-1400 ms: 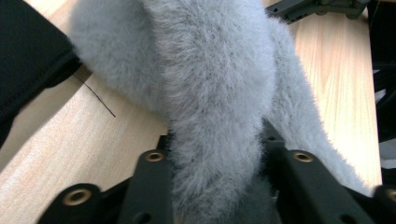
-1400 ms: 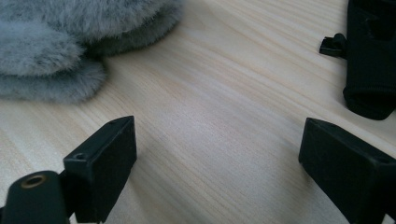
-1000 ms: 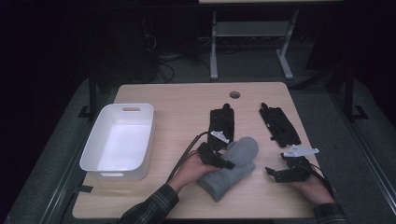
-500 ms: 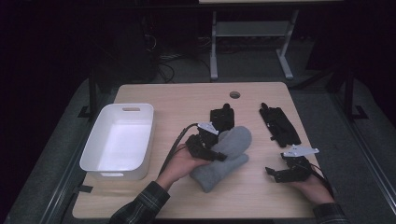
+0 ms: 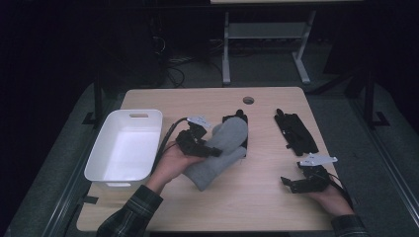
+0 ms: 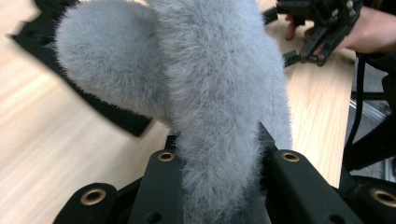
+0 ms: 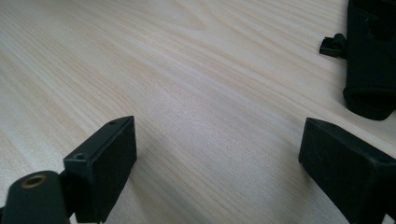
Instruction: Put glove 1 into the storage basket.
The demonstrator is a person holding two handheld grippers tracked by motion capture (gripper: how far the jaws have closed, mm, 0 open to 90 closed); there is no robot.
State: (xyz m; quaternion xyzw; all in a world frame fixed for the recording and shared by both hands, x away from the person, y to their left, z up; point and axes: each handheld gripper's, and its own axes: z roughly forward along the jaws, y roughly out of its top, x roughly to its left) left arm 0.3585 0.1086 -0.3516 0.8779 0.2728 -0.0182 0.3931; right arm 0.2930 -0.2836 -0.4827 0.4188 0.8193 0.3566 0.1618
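While your left gripper clamps its jaws on the grey mitten, the mitten hangs near the middle of the surface, its cuff end hidden between the jaws in the left gripper view. Two black pieces lie beyond: one half covered, one clear. One white tub sits left. Your right gripper rests with jaws open and empty.

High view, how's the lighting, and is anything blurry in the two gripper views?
High view: dim, the room behind black, only the table and white bin lit. Left gripper view: the grey fuzzy mitten is fairly sharp, the black item behind it smeared. Right gripper view: bright and even, near jaws soft, wood grain crisp.
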